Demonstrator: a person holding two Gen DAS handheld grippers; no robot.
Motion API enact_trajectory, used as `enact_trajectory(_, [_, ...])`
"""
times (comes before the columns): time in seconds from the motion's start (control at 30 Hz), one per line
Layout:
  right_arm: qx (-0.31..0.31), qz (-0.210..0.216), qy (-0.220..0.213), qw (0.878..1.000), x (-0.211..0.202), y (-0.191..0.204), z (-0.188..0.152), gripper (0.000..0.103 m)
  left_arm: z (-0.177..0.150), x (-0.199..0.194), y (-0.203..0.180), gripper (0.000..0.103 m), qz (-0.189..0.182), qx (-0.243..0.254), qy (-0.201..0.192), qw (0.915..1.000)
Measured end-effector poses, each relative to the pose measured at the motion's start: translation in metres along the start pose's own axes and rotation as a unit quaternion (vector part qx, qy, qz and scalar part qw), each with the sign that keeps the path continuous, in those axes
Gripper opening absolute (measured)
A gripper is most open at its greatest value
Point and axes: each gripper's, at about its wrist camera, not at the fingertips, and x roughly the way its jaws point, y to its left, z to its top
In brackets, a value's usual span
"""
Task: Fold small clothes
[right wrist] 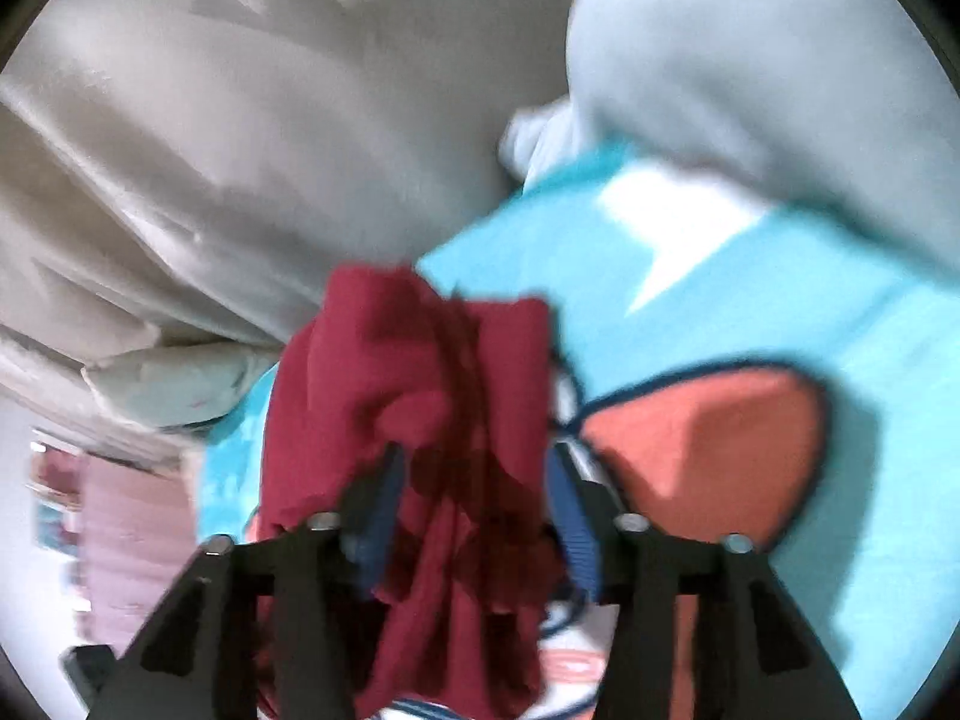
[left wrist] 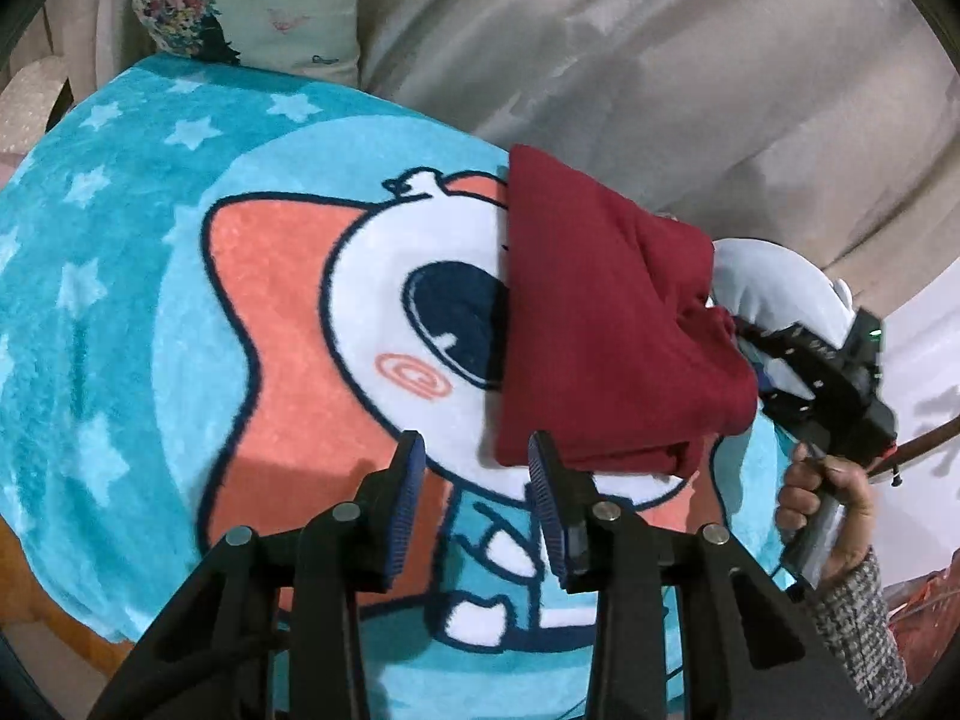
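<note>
A dark red garment (left wrist: 606,336) lies folded in a thick bundle on the turquoise cartoon blanket (left wrist: 150,330). My left gripper (left wrist: 477,468) is open and empty, its fingertips just short of the bundle's near left corner. My right gripper (left wrist: 744,342) reaches into the bundle's right end, its tips hidden by cloth. In the blurred right wrist view, bunched red cloth (right wrist: 432,420) lies between the spread fingers of the right gripper (right wrist: 474,468); the jaws stand apart and do not pinch it.
A grey plush toy (left wrist: 774,282) lies right of the garment, behind the right gripper. A floral pillow (left wrist: 252,6) and beige bedding (left wrist: 660,72) lie behind the blanket. The blanket's edge drops off at lower left.
</note>
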Motion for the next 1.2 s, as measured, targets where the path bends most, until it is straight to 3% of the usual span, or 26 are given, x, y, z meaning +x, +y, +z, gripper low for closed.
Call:
enact_trajectory(0.13, [-0.044,0.021,-0.005,0.999,-0.011,0.030,-0.003,0.064,-0.003,0.001,-0.008,0.034,-0.002,0.001,0.003,1.0000])
enact_trajectory(0.27, [-0.083,0.004,0.018,0.996,0.012,0.065,-0.018,0.070,-0.005,0.001,-0.014,0.034,-0.005,0.008,0.004,0.9999])
enact_trajectory(0.3, [-0.094,-0.005,0.027,0.995,0.020,0.069,-0.024,0.067,-0.005,0.000,-0.015,0.034,-0.005,0.009,0.005,0.9999])
enact_trajectory(0.33, [-0.114,-0.011,0.047,0.992,0.031,0.076,-0.032,0.029,-0.005,0.000,-0.015,0.034,-0.004,0.009,0.004,0.9999])
enact_trajectory(0.37, [-0.123,-0.020,0.057,0.991,0.035,0.076,-0.038,0.016,-0.005,-0.002,-0.015,0.034,-0.003,0.010,0.003,0.9999])
enact_trajectory(0.53, [-0.071,-0.024,0.058,0.996,0.024,0.025,-0.046,0.011,0.000,0.001,-0.012,0.034,0.000,0.010,0.003,0.9999])
enact_trajectory(0.7, [-0.027,-0.005,0.064,0.998,0.029,-0.003,-0.060,0.012,0.012,0.016,-0.022,0.034,-0.008,0.029,0.019,0.9994])
enact_trajectory(0.83, [-0.019,0.025,0.072,0.997,0.028,-0.010,-0.056,0.022,0.030,0.035,-0.049,0.034,-0.010,0.080,0.004,0.9967])
enact_trajectory(0.93, [-0.050,0.005,0.057,0.997,0.005,0.004,-0.048,0.037,0.036,0.061,-0.059,0.034,-0.018,0.090,0.019,0.9956])
enact_trajectory(1.07, [-0.112,-0.023,-0.002,0.993,-0.024,0.047,-0.030,0.037,0.023,0.096,-0.071,0.034,-0.034,0.099,0.056,0.9929])
enact_trajectory(1.2, [-0.146,-0.025,0.009,0.989,0.002,0.080,-0.006,0.037,0.011,0.106,-0.084,0.042,-0.021,0.139,0.050,0.9888])
